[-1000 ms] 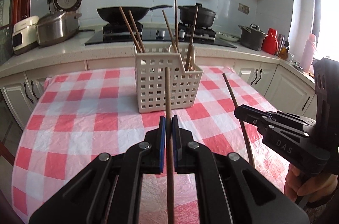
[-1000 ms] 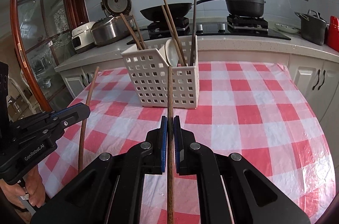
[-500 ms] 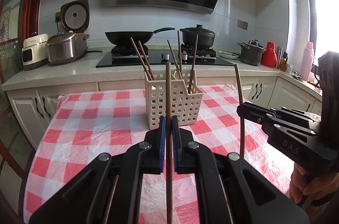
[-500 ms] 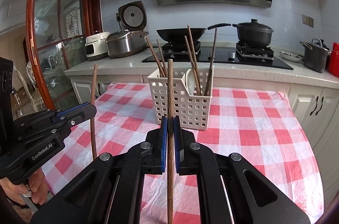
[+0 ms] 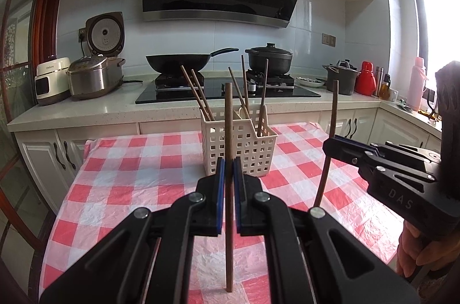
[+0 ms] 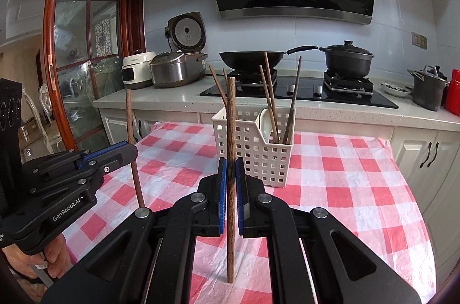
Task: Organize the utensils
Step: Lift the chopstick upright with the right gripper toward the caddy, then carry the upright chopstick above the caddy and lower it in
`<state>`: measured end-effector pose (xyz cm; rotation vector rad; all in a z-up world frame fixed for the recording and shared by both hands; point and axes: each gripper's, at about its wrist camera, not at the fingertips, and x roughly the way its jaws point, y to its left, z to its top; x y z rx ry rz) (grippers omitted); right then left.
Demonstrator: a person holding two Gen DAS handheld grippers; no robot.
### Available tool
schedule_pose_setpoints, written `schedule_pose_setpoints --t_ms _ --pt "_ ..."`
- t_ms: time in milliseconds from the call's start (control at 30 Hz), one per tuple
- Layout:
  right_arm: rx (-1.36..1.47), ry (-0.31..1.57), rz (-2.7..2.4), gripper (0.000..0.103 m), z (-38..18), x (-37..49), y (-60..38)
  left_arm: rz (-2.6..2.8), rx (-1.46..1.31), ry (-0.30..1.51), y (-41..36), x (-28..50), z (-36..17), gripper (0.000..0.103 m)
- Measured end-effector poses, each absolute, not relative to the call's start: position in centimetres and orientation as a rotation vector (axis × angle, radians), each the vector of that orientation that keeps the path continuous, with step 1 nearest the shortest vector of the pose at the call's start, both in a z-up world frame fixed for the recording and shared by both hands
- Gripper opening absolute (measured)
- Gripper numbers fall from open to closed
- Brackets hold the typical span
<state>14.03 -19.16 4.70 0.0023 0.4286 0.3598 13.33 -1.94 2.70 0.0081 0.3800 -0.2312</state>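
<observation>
A white slotted basket [image 5: 254, 150] [image 6: 260, 157] stands on the red-checked table [image 5: 129, 174] [image 6: 345, 177]. It holds several brown chopsticks and a white spoon [image 6: 263, 120]. My left gripper [image 5: 229, 160] [image 6: 130, 150] is shut on one brown chopstick [image 5: 229, 117] [image 6: 130, 114], which is held upright in front of the basket. My right gripper [image 6: 231, 160] [image 5: 329, 144] is shut on a second brown chopstick [image 6: 231, 117] [image 5: 333, 108], also upright. Both grippers hang above the table, short of the basket, the left one on the left and the right one on the right.
Behind the table runs a counter with a hob, a black wok [image 5: 178, 62], a lidded pot [image 5: 268, 59] and rice cookers [image 5: 95, 74]. A red flask [image 5: 365, 78] and bottles stand at the far right. A hand [image 5: 417, 246] grips the right handle.
Both grippers rose and tipped upward with their chopsticks still held. The basket now looks lower and farther off. The chopsticks stand more upright.
</observation>
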Motion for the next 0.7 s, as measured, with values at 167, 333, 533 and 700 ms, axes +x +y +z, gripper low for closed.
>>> schedule_pose_setpoints --t_ms 167,333,533,700 --pt "0.003 0.424 0.364 0.006 4.8 13.8 -19.1 -0.221 0.009 0.370 -1.9 13.2 2.8 0.006" --pt "0.002 0.412 0.370 0.006 5.1 13.6 -19.0 -0.218 0.023 0.358 -2.3 12.9 2.9 0.006" --pt "-0.001 0.407 0.371 0.006 5.2 13.8 -18.9 -0.225 0.033 0.348 -2.6 12.9 3.2 0.006" --pt "-0.010 0.387 0.365 0.006 6.2 14.6 -19.0 -0.233 0.042 0.342 -2.6 13.7 3.9 0.006"
